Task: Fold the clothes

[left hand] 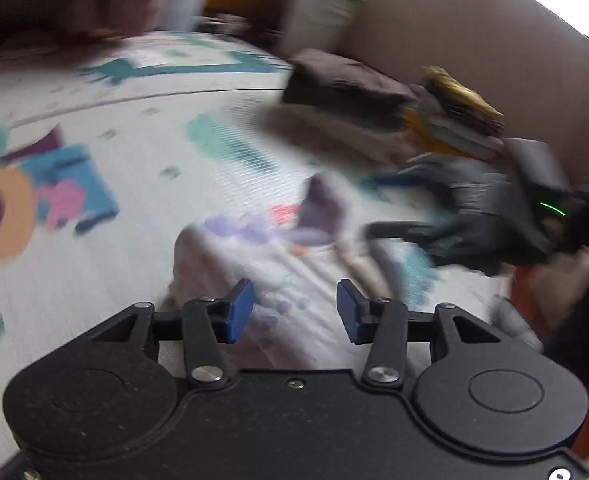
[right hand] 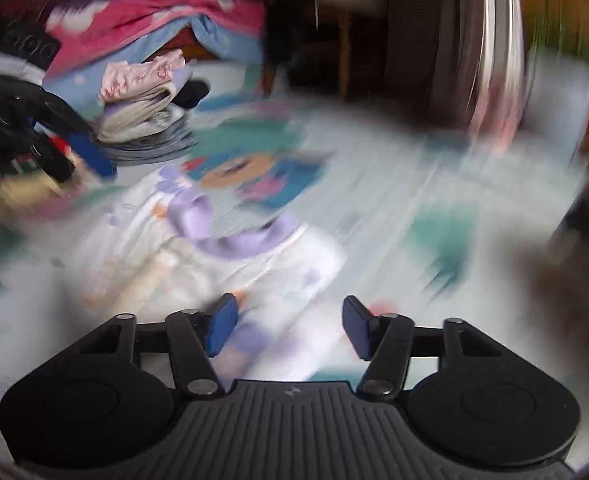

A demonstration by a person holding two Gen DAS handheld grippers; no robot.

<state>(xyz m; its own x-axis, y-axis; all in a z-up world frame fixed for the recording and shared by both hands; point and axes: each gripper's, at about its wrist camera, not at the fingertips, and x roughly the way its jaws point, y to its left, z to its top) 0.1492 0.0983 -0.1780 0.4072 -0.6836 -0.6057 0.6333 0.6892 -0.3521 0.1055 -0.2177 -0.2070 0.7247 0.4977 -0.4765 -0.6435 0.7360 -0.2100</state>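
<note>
**Both grippers empty above the white garment**

Nearest, the left gripper (left hand: 295,312) hangs over the white garment with lilac trim (left hand: 262,276), blue pads apart, nothing between them. The right gripper (right hand: 288,326) stands wider, also empty, above that same garment (right hand: 214,248), which lies crumpled on the patterned play mat (left hand: 94,240). Beyond the garment sit folded stacks of clothes (right hand: 146,108), blurred; a dark stack (left hand: 346,84) sits further off.

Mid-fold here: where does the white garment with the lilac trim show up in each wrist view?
Left wrist: the white garment lies low centre, just beyond the open left gripper.
Right wrist: it lies centre-left, ahead of the open right gripper.
Shared landmark: the cartoon-print mat beneath it.
</note>
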